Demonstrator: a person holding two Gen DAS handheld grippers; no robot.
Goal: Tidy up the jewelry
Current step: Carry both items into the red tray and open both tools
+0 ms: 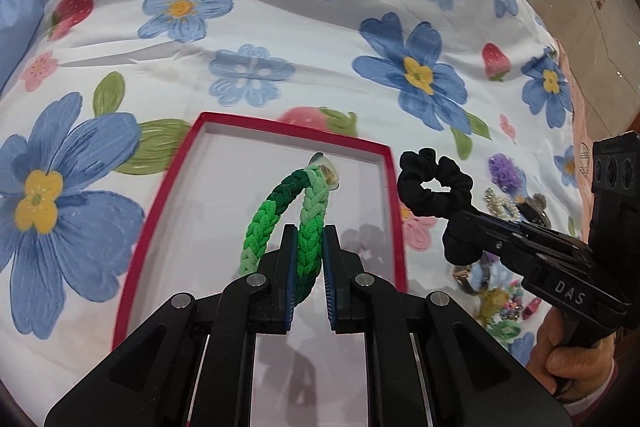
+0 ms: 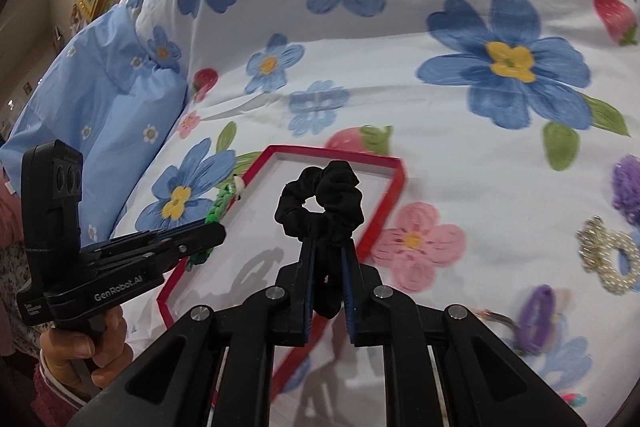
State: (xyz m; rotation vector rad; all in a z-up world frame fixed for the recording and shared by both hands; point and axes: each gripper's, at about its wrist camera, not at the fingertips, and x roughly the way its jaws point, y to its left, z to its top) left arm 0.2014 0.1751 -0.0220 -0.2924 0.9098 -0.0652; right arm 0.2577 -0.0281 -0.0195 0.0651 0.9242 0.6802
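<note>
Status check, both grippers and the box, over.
Left gripper shut on green hair tie. Right gripper shut on black scrunchie. Both over red box. Nothing blocking.

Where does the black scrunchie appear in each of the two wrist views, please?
Left wrist view: black scrunchie at right of centre, pinched by the right gripper entering from the right.
Right wrist view: bottom centre, clamped in that gripper.
Shared landmark: the red-rimmed box.
</note>
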